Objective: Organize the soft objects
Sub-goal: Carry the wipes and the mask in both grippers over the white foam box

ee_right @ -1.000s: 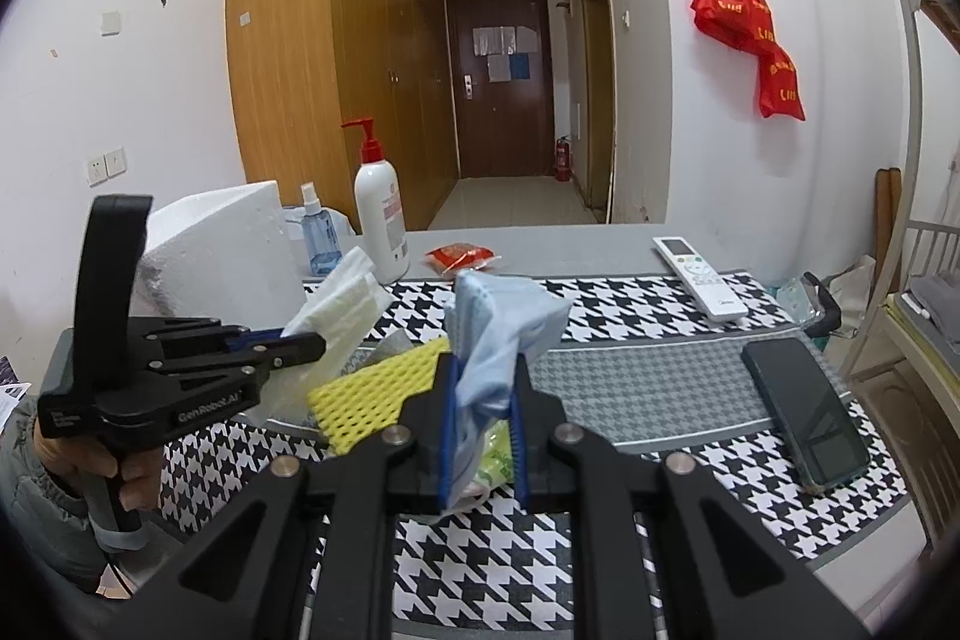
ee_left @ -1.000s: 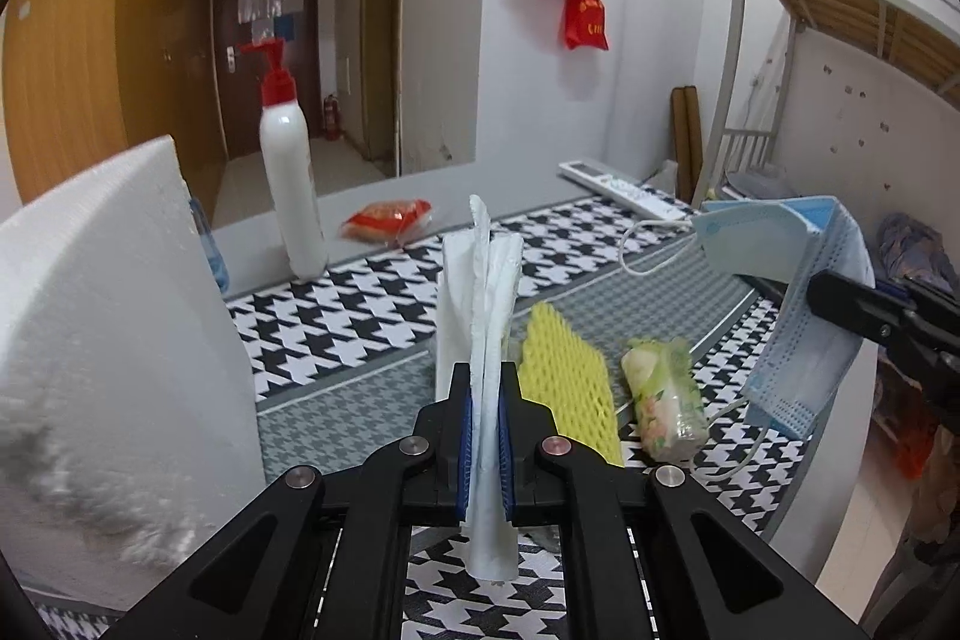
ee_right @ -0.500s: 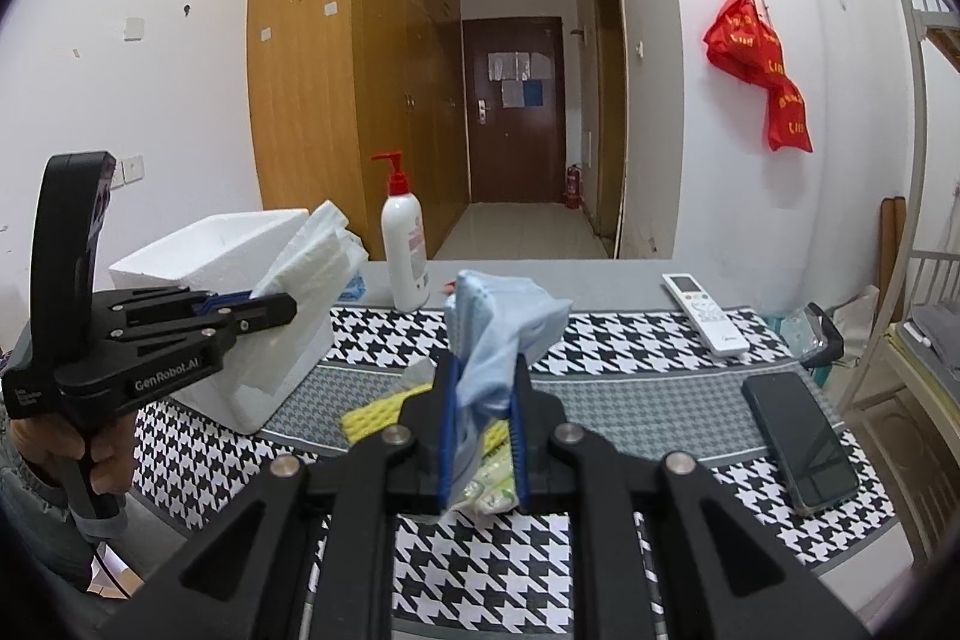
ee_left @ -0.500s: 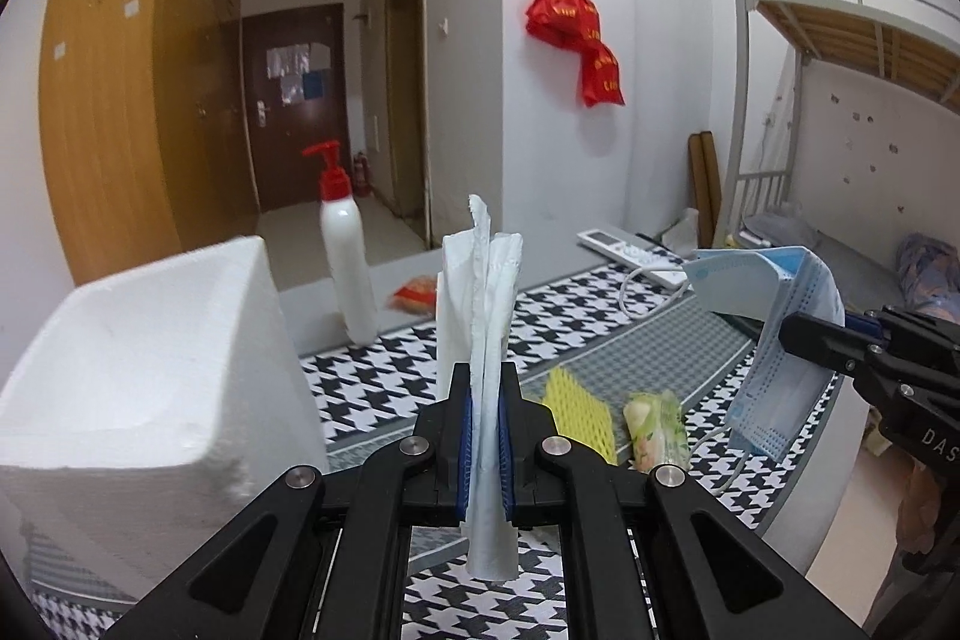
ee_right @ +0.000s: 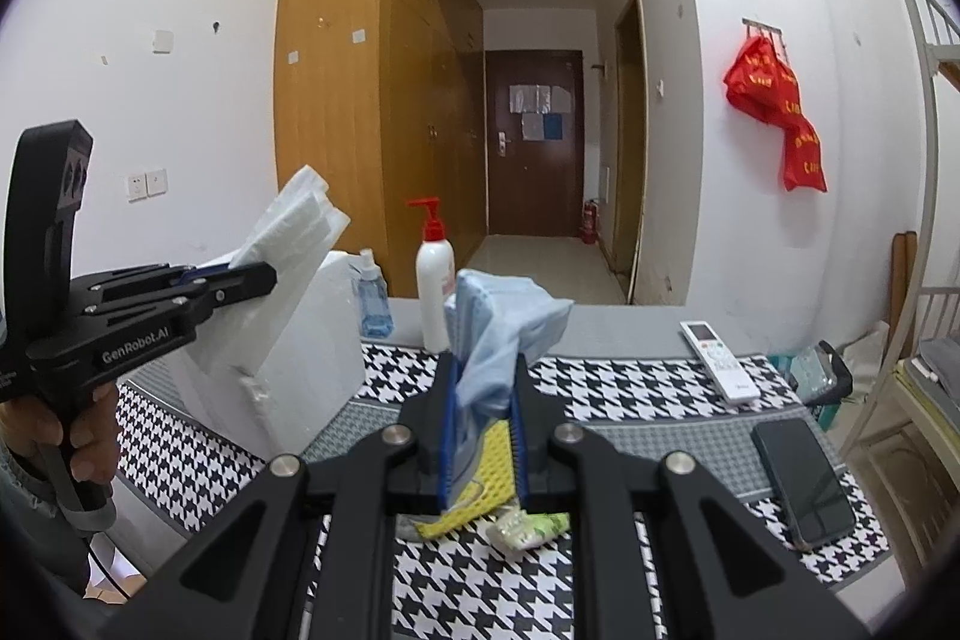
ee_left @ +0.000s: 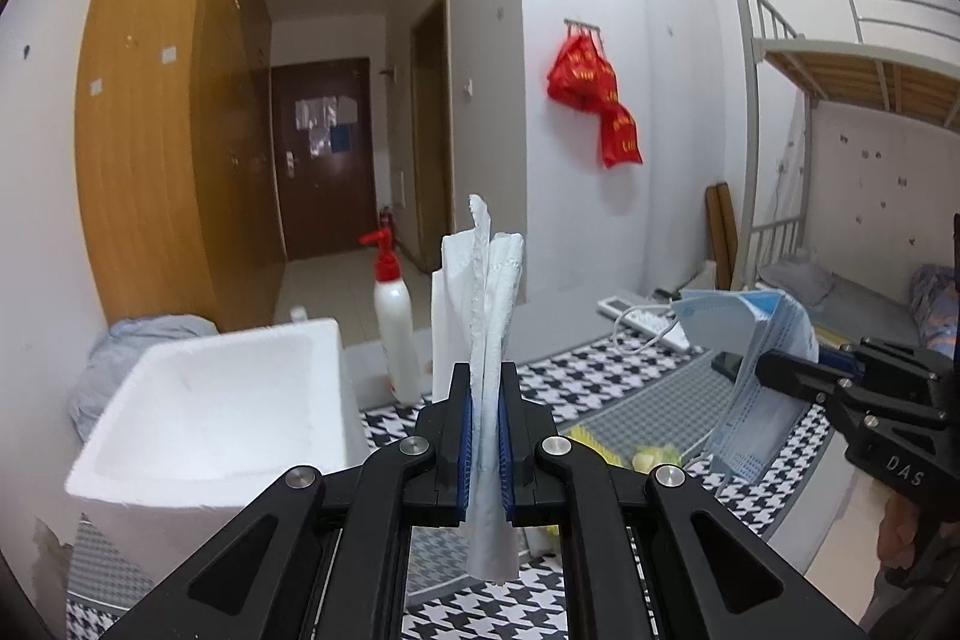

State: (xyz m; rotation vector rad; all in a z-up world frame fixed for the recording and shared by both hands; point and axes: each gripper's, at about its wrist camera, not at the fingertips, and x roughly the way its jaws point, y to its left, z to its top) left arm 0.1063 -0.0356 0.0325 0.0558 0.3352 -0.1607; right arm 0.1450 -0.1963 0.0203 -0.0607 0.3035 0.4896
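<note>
1. Two grippers are held above the table (ee_right: pixel 630 376), each clamped on something soft.
2. Folded tissue (ee_left: pixel 483 316) is pinched upright by the left gripper (ee_left: pixel 486 436), just beside and above the foam box (ee_left: pixel 228 400).
3. Blue masks (ee_right: pixel 498 340) are gripped by the right gripper (ee_right: pixel 483 436).
4. Yellow netting (ee_right: pixel 480 484) and a green packet (ee_right: pixel 528 523) lie on the table below.

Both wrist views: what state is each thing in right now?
left gripper: shut on white tissue
white tissue: clamped, upright
right gripper: shut on blue face masks
blue face masks: clamped, off the table
foam box: open, on the table
yellow foam net: lying on the table
phone: lying flat, screen dark
</note>
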